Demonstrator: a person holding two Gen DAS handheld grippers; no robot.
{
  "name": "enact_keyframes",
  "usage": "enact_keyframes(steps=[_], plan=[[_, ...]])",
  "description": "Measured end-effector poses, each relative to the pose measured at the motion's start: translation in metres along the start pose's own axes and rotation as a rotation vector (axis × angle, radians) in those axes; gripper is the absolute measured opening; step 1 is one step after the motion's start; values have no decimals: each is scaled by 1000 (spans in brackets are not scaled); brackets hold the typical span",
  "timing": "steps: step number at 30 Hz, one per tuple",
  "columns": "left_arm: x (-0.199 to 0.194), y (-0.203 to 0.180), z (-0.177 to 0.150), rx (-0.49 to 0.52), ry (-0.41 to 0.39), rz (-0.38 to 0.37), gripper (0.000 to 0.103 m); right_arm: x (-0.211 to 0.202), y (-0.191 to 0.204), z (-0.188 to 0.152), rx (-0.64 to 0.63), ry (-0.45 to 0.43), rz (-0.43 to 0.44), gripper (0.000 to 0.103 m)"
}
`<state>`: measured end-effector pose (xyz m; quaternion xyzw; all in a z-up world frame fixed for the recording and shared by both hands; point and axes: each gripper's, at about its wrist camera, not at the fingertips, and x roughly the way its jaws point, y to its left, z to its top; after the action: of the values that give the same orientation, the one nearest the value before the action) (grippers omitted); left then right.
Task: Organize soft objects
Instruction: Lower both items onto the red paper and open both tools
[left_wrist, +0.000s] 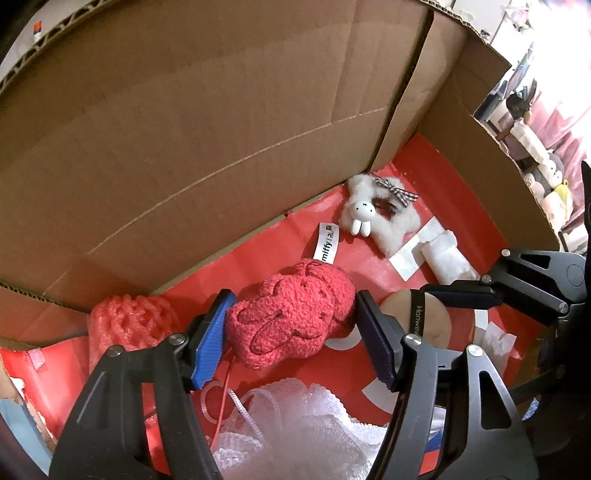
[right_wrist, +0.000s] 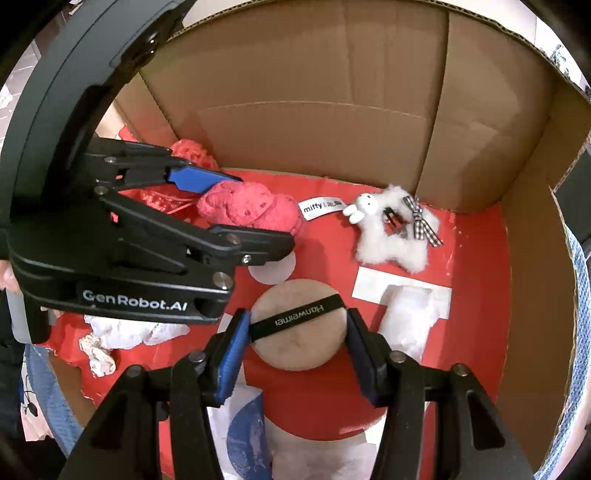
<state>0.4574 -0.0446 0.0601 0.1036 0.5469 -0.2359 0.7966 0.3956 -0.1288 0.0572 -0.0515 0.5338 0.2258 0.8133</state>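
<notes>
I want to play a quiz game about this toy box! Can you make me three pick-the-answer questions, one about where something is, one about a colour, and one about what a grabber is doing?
1. Where is the white fluffy bunny clip?
A. near the box's back corner
B. between the left grabber's fingers
C. outside the box

2. What colour is the knitted plush?
A. blue
B. red
C. green

3. What is the right gripper doing?
A. pinching the white netting
B. hanging far above the box
C. its fingers sit on both sides of the round beige puff

Answers:
1 A, it lies by the cardboard box walls where they meet.
2 B, it is red between the left gripper's fingers.
3 C, the puff with the black band sits between its two fingers.
</notes>
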Motion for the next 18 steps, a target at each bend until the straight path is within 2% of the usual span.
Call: enact_keyframes(steps=[11,14,18], plan=[[-5,-4,1,18,-16,11,66,0,-3,0,4,0,2,57],[-7,-6,1,23,-20,10,72,1,-5,0,5,0,3,59],[-11,-11,1,26,-29,8,72,3,-8,0,4,-2,6,61]])
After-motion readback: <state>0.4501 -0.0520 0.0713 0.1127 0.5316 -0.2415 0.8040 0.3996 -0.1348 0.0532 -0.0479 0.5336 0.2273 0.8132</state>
